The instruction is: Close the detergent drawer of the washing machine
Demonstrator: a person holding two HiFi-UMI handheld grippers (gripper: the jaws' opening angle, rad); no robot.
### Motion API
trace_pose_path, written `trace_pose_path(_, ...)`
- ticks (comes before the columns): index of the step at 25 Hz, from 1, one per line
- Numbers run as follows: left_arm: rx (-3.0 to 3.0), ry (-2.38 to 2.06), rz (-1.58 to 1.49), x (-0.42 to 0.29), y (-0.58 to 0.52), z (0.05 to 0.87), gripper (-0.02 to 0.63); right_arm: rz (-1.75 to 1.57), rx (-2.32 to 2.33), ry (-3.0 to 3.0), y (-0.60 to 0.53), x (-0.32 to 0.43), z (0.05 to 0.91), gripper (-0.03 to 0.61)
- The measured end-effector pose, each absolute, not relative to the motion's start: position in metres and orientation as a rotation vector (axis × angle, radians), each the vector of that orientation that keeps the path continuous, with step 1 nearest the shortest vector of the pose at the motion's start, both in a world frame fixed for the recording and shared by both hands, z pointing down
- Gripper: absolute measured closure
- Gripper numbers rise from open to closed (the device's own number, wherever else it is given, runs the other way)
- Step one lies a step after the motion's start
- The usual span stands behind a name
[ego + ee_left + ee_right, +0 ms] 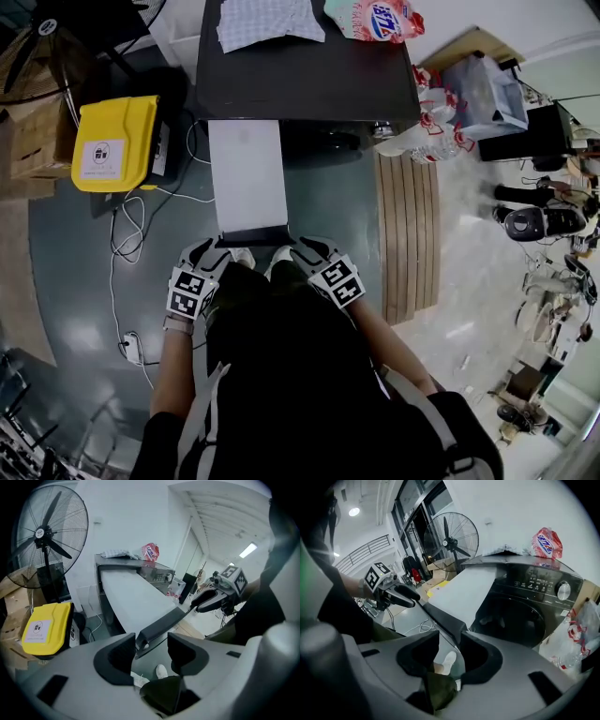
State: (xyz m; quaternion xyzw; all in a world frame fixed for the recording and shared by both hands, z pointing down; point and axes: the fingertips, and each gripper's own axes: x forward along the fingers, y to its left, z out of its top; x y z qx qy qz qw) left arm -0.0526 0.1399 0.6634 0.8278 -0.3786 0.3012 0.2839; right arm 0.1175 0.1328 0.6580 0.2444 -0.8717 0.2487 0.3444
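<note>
- A boxy yellow plastic case (112, 141) with a white label sits at the left on the glossy grey floor (66, 281).
- The left gripper (217, 247), matt grey plastic with scooped black pads, has its jaws spread; the left end of the dark front bar (253, 234) lies between them, unpinched.
- The detergent drawer (248, 173), a long flat white slab, stands pulled far out of the dark washing machine (309, 75).
- The right gripper (302, 249) is likewise open around the bar's right end.
- A slatted wooden pallet (408, 234) lies to the right.
</note>
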Motion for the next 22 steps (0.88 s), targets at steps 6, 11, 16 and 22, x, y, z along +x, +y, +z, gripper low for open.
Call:
trace_pose_path(6,2.217,-0.954,0.830,-0.047,0.137,0.674,0.413,0.658,0.664,-2.246,0.131,0.116,0.663,0.439)
trace_pose_path(11,2.229,-0.907,0.847,-0.044,0.135,0.679,0.414,0.658,0.672,-2.240,0.130,0.111,0.664,0.445)
trace_pose_path(16,2.240,-0.865,0.846,-0.041,0.136,0.679,0.429,0.663,0.682,-2.233,0.127,0.110,0.662,0.483)
trace_pose_path(22,2.255,-0.817,0.864,-0.040,0.136,0.677,0.445,0.677,0.707,-2.224,0.125,0.111,0.658,0.491)
